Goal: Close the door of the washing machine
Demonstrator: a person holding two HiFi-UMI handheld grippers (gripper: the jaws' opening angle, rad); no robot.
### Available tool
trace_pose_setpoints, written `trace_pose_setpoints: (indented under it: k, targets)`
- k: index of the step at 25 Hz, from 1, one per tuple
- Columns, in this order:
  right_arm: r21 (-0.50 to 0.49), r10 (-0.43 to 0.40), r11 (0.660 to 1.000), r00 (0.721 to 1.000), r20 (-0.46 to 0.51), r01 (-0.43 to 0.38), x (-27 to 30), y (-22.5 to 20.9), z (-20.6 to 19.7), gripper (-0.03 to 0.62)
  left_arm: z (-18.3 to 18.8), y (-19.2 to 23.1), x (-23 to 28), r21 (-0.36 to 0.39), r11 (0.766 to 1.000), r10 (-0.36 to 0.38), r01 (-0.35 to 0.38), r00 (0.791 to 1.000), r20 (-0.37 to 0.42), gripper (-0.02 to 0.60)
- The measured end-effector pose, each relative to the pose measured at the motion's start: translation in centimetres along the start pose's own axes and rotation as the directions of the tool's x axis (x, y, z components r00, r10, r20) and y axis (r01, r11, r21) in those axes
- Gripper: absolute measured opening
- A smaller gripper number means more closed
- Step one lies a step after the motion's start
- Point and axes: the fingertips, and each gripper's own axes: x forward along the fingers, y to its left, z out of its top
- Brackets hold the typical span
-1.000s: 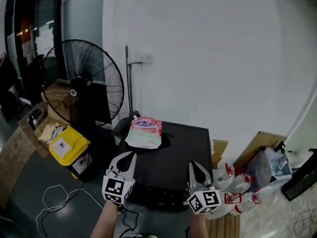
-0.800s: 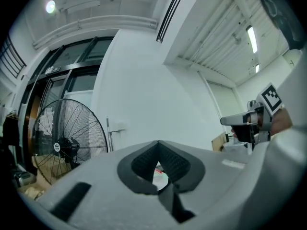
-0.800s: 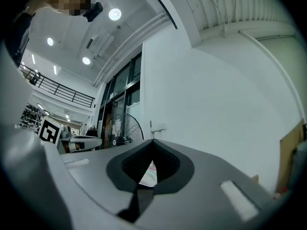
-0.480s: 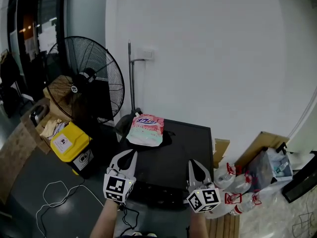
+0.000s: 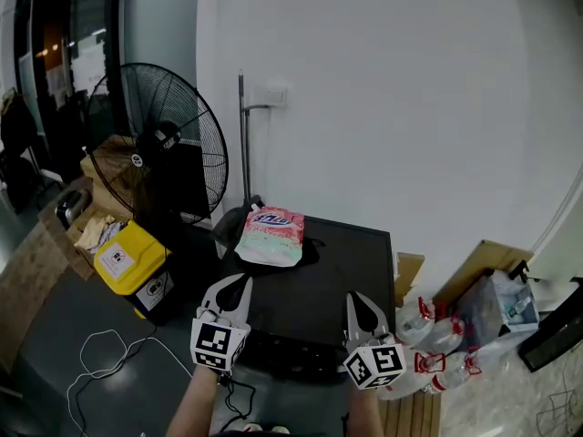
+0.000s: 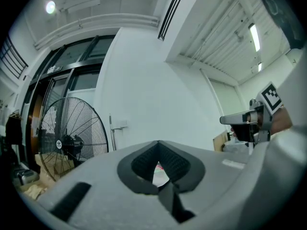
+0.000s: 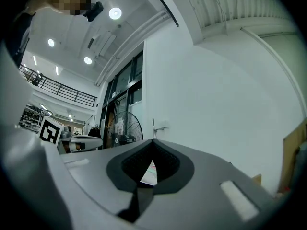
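The washer (image 5: 342,271) is the black box against the white wall (image 5: 410,107), in the middle of the scene and just beyond both grippers. Only its top and near upper edge show from above, and its door cannot be made out. A pink and green pouch (image 5: 271,238) lies at the far left of its top. The left gripper (image 5: 239,286) hangs over the washer's near left edge, its jaws clenched together with nothing between them. The right gripper (image 5: 356,302) is well to its right, over the near right part of the top, jaws likewise pressed together and empty. Whether either touches the washer cannot be told. A black fan (image 5: 164,139) stands left of the washer, with a yellow bin (image 5: 123,258) on the floor nearer than it. Clear bottles (image 5: 424,321) lie right of the washer, and a white cable (image 5: 109,362) loops on the near left floor.
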Motion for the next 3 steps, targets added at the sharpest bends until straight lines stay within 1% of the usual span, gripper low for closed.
trace_pose_setpoints:
  k: [3]
  targets:
    - [-0.002, 0.002, 1.000, 1.000, -0.001, -0.002, 0.10, 0.27, -0.17, 0.011, -0.15, 0.20, -0.12, -0.001, 1.000, 0.001, -0.001, 1.000, 0.002, 0.008]
